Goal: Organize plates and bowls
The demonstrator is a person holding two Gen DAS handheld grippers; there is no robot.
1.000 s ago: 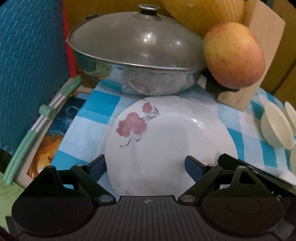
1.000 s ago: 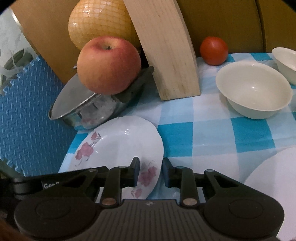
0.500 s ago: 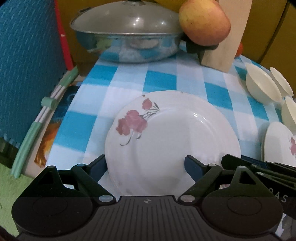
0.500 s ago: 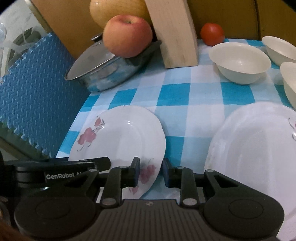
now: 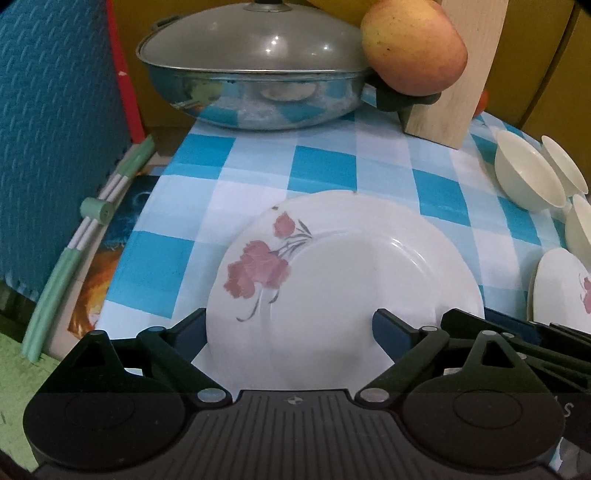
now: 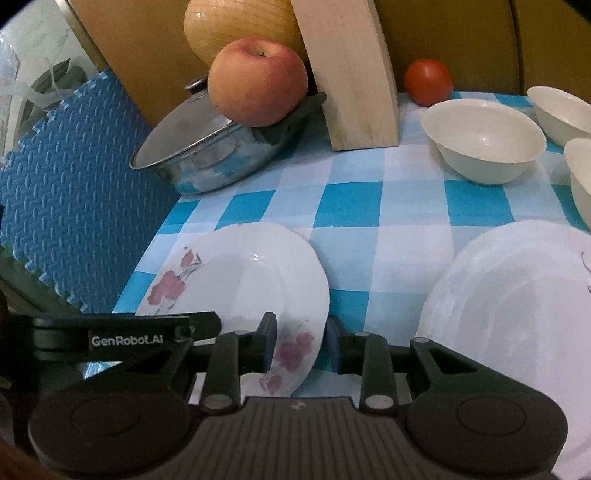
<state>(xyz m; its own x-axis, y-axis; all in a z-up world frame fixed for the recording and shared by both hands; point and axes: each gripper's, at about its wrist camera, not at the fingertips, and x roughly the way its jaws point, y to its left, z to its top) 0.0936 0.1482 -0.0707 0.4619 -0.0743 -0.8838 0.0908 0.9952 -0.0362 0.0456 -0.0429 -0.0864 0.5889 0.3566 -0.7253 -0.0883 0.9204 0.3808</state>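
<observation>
A white plate with pink flowers (image 5: 354, 280) is held above the checked tablecloth. My right gripper (image 6: 300, 342) is shut on its near rim (image 6: 295, 350). My left gripper (image 5: 291, 332) is open, its fingers either side of the plate's near edge, one under the rim. A second flowered white plate (image 6: 517, 310) lies on the cloth to the right; it also shows in the left wrist view (image 5: 561, 288). Three cream bowls (image 6: 484, 138) stand at the right, also in the left wrist view (image 5: 528, 177).
A lidded steel pan (image 5: 255, 77) stands at the back with an apple (image 5: 413, 51) on its handle. A wooden block (image 6: 351, 74), a netted melon (image 6: 240, 26) and a tomato (image 6: 428, 81) are behind. A blue foam mat (image 5: 55, 129) stands at the left table edge.
Both grippers and the flowered plate pulled back from the pan toward the near side of the table over the last second, then edged slightly forward. Grips are unchanged.
</observation>
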